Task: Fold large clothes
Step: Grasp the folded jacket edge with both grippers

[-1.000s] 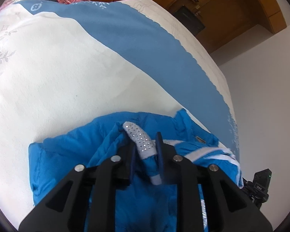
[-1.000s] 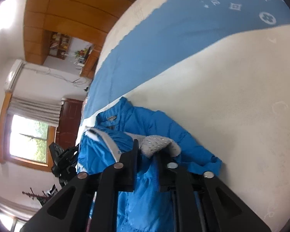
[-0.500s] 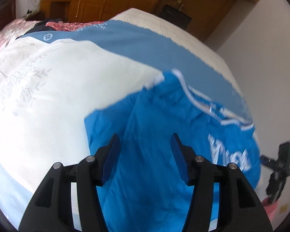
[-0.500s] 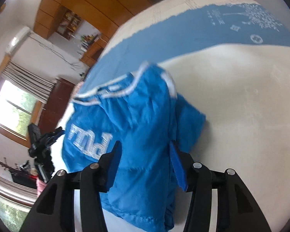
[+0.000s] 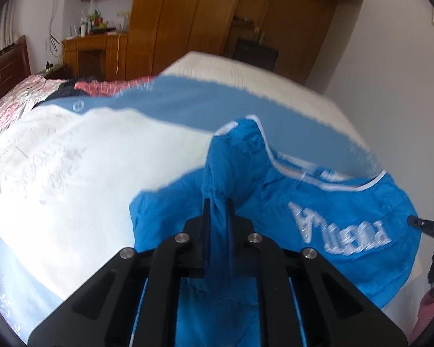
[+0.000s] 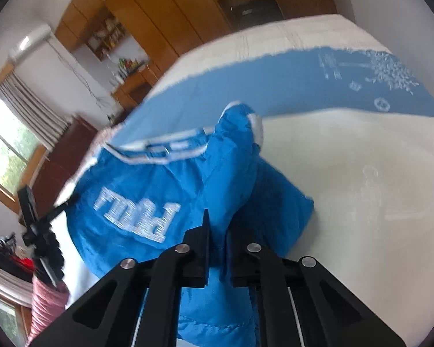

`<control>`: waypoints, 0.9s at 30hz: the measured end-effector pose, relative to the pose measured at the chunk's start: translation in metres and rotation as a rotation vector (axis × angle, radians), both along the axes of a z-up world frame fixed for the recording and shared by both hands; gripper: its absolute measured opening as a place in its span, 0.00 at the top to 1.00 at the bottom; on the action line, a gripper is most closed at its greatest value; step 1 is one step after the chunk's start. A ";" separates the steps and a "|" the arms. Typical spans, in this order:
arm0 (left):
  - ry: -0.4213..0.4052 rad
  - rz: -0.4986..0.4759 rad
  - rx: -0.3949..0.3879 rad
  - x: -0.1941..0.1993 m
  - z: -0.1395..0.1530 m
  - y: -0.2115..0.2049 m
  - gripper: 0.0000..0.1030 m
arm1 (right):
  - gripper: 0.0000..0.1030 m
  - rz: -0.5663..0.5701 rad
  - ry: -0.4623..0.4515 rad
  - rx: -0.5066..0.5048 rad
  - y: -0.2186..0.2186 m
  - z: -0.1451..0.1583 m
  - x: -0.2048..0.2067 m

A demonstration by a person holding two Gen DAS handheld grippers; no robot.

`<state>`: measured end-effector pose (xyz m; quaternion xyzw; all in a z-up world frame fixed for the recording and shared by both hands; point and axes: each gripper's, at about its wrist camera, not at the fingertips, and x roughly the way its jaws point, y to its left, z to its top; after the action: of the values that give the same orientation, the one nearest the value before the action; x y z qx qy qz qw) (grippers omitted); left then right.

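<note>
- Our left gripper (image 5: 217, 211) is closing, its jaws nearly together, with a bunched fold of the blue puffer jacket (image 5: 318, 202) pinched between the pads.
- Our right gripper (image 6: 217, 225) is closing in the same way, its jaws nearly together on another gather of the same jacket (image 6: 147, 185).
- The jacket lies near the corner of the bed (image 5: 72, 173), on the white and blue bedspread (image 6: 347, 159), with its silver lettering (image 6: 137, 215) face up and part of it raised toward us where we grip it.
- We judge the jacket light but bulky: padded, soft and limp, so it will sag between our two grips and spring back from a crease unless it is pressed flat.
- Its shell looks smooth and probably slippery, so a thin pinch may slide out; we would take hold at seams, cuffs or the white-trimmed hem (image 5: 373, 183), where the layers are thicker.
- The grips we have now are on gathered cloth, not on a clean edge, so the fold line may come out uneven.
- The jacket sits close to the bed's edge on the lettering side, and a tripod stand (image 6: 37, 228) rises just beyond it; cloth swung that way could slip off or snag.
- Toward the white middle of the bedspread we have wide flat room to lay the jacket out.
</note>
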<state>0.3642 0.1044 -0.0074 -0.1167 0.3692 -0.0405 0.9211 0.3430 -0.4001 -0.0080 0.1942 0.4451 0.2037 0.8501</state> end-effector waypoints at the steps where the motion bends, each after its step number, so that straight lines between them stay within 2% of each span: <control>1: -0.029 0.004 -0.008 -0.002 0.006 0.001 0.93 | 0.93 -0.007 -0.010 0.014 -0.002 0.005 0.002; 5: -0.068 0.015 0.009 0.003 0.013 -0.007 0.93 | 0.94 -0.040 -0.036 0.007 -0.002 0.010 0.009; 8: -0.021 0.021 -0.004 0.014 0.003 -0.002 0.93 | 0.94 -0.061 0.007 0.019 -0.003 -0.005 0.021; 11: 0.040 0.033 0.007 0.025 -0.017 0.005 0.92 | 0.94 -0.080 0.054 0.029 -0.007 -0.025 0.028; 15: 0.118 0.037 -0.016 0.037 -0.046 0.015 0.89 | 0.94 -0.092 0.115 0.060 -0.014 -0.049 0.036; 19: 0.142 0.036 0.027 0.044 -0.062 0.013 0.87 | 0.93 -0.098 0.161 0.063 -0.012 -0.075 0.040; 23: 0.162 0.049 0.087 0.050 -0.071 0.005 0.86 | 0.92 -0.108 0.156 0.047 -0.006 -0.087 0.039; 25: 0.174 0.059 0.099 0.050 -0.068 0.005 0.86 | 0.92 -0.114 0.137 0.015 -0.002 -0.084 0.037; 27: 0.180 0.079 0.115 0.048 -0.060 0.006 0.83 | 0.87 -0.135 0.090 -0.043 0.002 -0.074 0.029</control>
<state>0.4125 0.1099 -0.0670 -0.0812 0.4470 0.0276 0.8904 0.3722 -0.3983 -0.0816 0.2144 0.4731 0.1274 0.8450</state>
